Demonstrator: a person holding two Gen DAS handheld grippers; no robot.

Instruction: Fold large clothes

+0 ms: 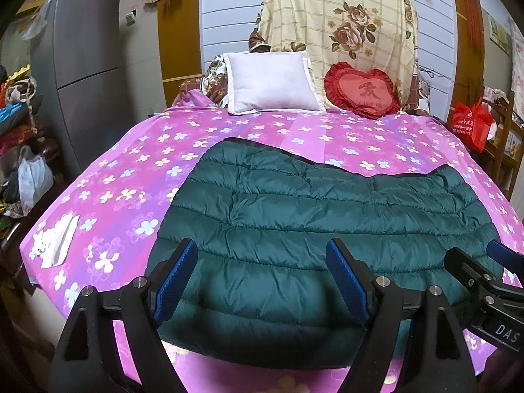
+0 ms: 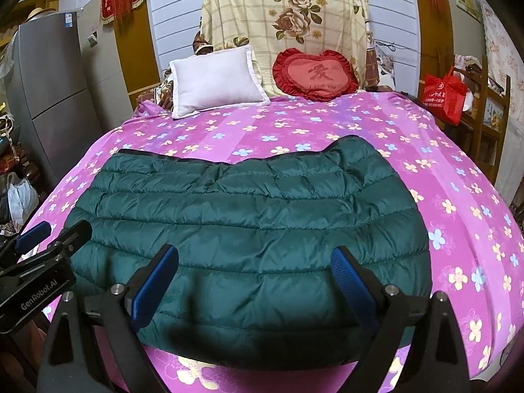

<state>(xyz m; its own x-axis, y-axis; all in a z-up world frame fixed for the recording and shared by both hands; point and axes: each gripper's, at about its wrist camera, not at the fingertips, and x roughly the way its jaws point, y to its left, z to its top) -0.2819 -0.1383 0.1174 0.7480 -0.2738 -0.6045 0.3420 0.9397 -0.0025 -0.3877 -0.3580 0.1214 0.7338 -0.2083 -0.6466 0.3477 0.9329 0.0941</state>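
Note:
A dark green quilted down jacket point(image 1: 311, 216) lies folded into a wide block on the pink flowered bedsheet point(image 1: 137, 163); it also shows in the right wrist view point(image 2: 249, 209). My left gripper point(image 1: 262, 262) is open and empty, held above the jacket's near left part. My right gripper point(image 2: 255, 268) is open and empty above the jacket's near middle. The right gripper also shows at the right edge of the left wrist view point(image 1: 484, 271), and the left gripper at the left edge of the right wrist view point(image 2: 49, 239).
A white pillow point(image 1: 271, 82) and a red heart cushion point(image 1: 363, 90) lie at the bed's head. A white tissue pack point(image 1: 55, 242) lies near the bed's left edge. A grey fridge point(image 1: 85, 65) stands at left, a red bag point(image 1: 471, 124) at right.

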